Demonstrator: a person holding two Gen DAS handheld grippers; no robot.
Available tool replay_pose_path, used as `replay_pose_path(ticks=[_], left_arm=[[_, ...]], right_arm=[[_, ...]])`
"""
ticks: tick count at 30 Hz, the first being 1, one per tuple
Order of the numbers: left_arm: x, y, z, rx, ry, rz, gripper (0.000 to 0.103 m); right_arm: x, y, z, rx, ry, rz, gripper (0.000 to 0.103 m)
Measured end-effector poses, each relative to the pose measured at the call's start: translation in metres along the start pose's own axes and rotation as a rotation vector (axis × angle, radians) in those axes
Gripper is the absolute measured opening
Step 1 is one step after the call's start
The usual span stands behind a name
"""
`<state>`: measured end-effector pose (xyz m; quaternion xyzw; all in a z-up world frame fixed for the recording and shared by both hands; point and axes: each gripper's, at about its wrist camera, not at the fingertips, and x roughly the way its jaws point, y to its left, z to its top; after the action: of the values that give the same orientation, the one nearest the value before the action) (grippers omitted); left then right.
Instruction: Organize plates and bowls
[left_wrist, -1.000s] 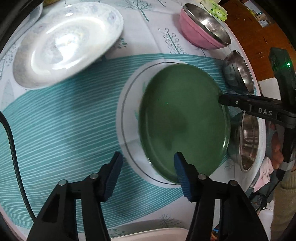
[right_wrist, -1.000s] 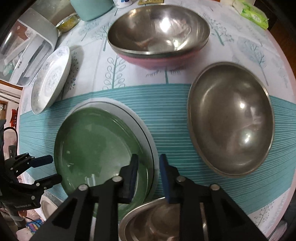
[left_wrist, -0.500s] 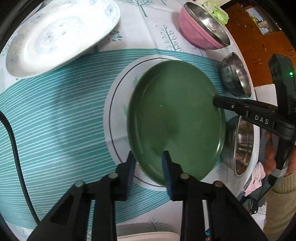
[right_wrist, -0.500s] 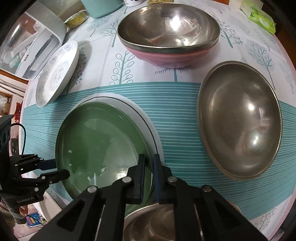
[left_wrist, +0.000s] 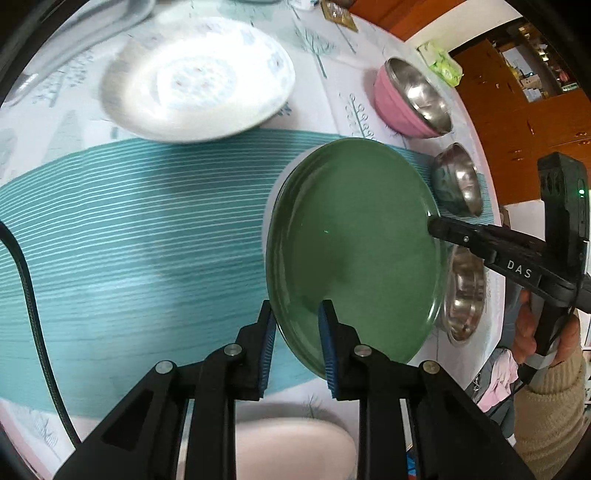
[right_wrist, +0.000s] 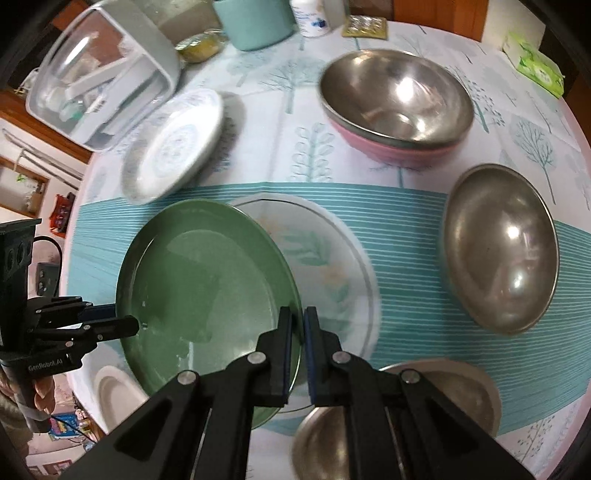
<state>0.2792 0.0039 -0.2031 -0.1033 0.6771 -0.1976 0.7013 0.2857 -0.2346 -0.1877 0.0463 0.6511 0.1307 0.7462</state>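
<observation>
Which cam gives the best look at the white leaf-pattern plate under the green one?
Right wrist. There the leaf-pattern plate lies largely uncovered on the table beside the green plate, its leaf print and grey rim line visible. In the left wrist view the green plate covers it; I cannot pick it out there.

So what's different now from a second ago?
Both tools closed on the green plate: the left tool and the right tool each pinch its rim on opposite sides. The plate has been lifted and shifted off the white plate it lay on, whose leaf pattern now shows. The steel bowls and the small patterned plate stayed put.
</observation>
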Motion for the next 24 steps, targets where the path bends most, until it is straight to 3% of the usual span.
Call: replay_pose_path(ticks=[6,12,24], left_arm=[[-0.042,0.011,-0.038,-0.016,-0.030,-0.007,0.022],[-0.067,0.017,-0.097,-0.036,-0.042,0.022,0.022],[-0.074,0.044,-0.229,-0.141,-0.072,0.046,0.022]], right_arm=[[-0.017,0.028,-0.017,-0.046,-0.009,0.056,0.007],[-0.020,0.065,-0.052,-0.081,0.004,0.081,0.007],[-0.017,0.116,-0.147,-0.160,0.026,0.128,0.007]])
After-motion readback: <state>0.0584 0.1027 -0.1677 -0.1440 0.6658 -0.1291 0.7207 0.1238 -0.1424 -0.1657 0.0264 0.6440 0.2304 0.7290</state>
